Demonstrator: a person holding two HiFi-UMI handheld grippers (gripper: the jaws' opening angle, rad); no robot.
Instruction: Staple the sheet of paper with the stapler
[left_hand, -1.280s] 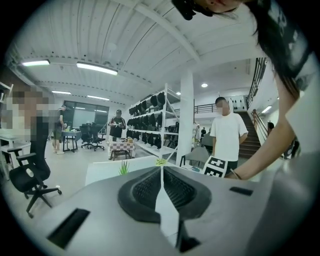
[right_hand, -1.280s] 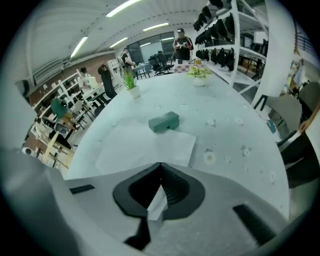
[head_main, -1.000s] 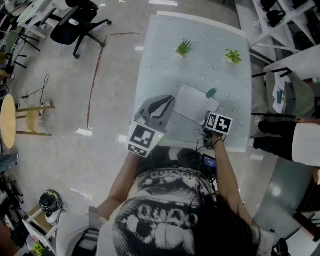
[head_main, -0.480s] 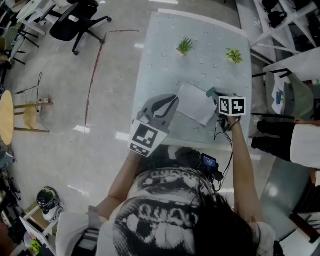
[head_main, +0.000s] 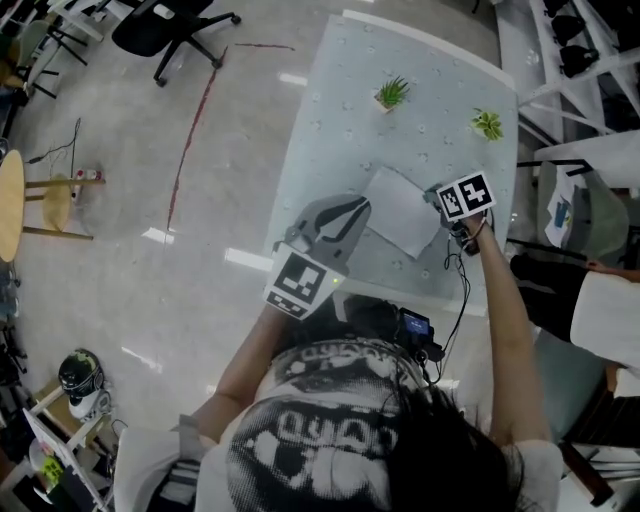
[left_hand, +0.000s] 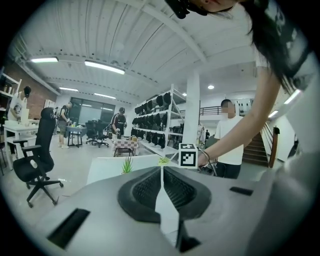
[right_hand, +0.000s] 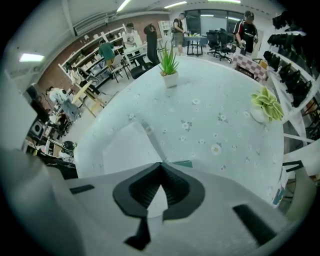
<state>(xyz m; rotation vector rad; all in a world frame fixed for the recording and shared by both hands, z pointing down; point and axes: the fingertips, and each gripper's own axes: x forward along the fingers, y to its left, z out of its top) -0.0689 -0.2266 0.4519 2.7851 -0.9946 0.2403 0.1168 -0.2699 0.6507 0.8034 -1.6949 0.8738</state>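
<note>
A white sheet of paper (head_main: 400, 212) lies on the pale flowered table (head_main: 345, 130). My left gripper (head_main: 360, 203) is shut on the sheet's left edge. In the left gripper view the sheet (left_hand: 165, 210) runs edge-on between the closed jaws of the left gripper (left_hand: 161, 167). My right gripper (head_main: 460, 200) points steeply down at the sheet's far right corner, its tips hidden under its marker cube. In the right gripper view the right gripper (right_hand: 161, 163) is shut, with a sliver of the teal stapler (right_hand: 183, 163) just past its tips and the paper (right_hand: 122, 147) to the left. I cannot tell whether it touches the stapler.
Two small potted plants (head_main: 393, 93) (head_main: 488, 124) stand at the table's far end; both plants (right_hand: 168, 65) (right_hand: 265, 105) also show in the right gripper view. A person (head_main: 600, 300) stands right of the table. An office chair (head_main: 165, 25) stands on the floor at far left.
My right gripper has gone from the table's near edge to the sheet's far right corner by the stapler, rolling as it went. The left gripper has kept still on the sheet.
</note>
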